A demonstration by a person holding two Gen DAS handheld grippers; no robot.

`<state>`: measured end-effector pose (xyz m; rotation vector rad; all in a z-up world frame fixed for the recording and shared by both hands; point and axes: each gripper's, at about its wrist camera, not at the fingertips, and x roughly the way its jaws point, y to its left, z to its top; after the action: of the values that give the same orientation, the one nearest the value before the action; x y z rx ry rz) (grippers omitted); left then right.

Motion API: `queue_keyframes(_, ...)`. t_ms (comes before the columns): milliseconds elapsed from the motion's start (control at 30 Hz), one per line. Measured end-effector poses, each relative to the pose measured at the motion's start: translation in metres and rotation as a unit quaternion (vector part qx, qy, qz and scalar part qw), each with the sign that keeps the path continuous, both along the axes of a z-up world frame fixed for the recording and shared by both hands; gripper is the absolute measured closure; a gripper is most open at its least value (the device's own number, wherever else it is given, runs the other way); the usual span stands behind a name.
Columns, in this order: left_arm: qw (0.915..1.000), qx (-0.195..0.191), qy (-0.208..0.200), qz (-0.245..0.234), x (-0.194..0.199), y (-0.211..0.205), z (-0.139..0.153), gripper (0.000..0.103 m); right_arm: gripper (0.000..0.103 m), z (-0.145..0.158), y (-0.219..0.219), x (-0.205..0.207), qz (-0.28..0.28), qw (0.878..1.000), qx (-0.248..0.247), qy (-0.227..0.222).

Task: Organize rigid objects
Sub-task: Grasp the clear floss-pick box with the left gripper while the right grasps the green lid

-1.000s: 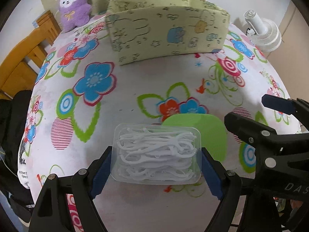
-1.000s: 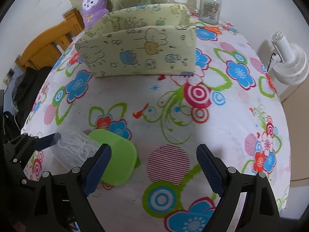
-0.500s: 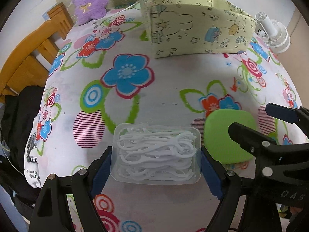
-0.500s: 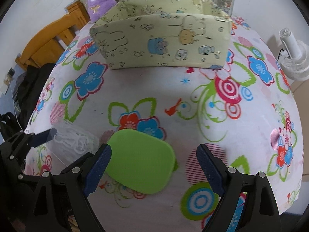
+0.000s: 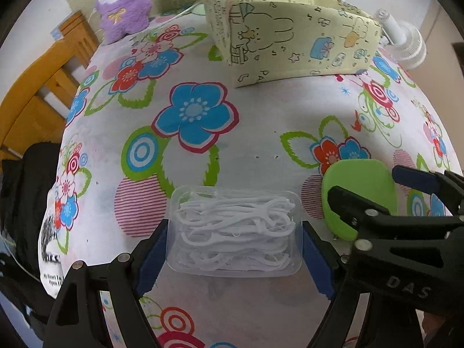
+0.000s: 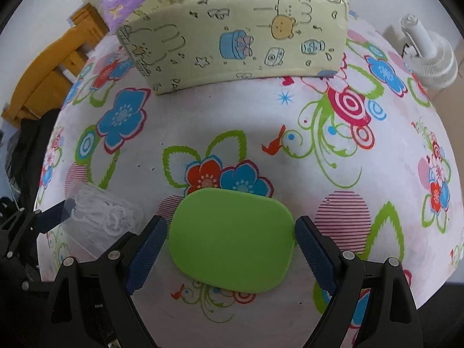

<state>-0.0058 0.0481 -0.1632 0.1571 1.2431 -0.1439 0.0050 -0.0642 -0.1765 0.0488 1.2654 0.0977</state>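
Observation:
My left gripper [image 5: 234,253] is shut on a clear plastic box of white floss picks [image 5: 235,233] and holds it over the flowered tablecloth. The box also shows at the left of the right wrist view [image 6: 104,214]. A flat green lid [image 6: 232,239] lies on the cloth between the fingers of my right gripper [image 6: 231,250], which is open around it; the right pad sits at the lid's edge. The lid also shows in the left wrist view [image 5: 358,191], partly behind the right gripper [image 5: 377,200].
A pale yellow cartoon-print fabric bin [image 6: 232,37] stands at the back of the table, also in the left wrist view [image 5: 290,37]. A purple plush toy [image 5: 123,3], a white fan [image 6: 432,58] and a wooden chair [image 5: 32,92] lie around the table edges.
My right gripper has moved left and forward until the green lid sits between its fingers. My left gripper has carried the floss box to the left, away from the lid.

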Motion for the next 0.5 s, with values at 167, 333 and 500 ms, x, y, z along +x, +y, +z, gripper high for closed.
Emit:
queue_keyframes(167, 0.9998, -0.001, 0.000, -0.020, 0.003, 0.000, -0.001, 0.017, 0.007, -0.008, 0.003, 0.001, -0.043, 0.999, -0.004, 0.017)
queue_keyframes(333, 0.9994, 0.014, -0.002, -0.030, 0.003, -0.004, -0.005, 0.017, 0.004, -0.015, 0.017, -0.001, -0.064, 0.997, -0.039, 0.007)
queue_keyframes(500, 0.9995, 0.010, 0.001, -0.030, 0.002, -0.005, -0.005, 0.017, 0.008, -0.015, 0.023, 0.002, -0.065, 0.997, -0.051, 0.009)
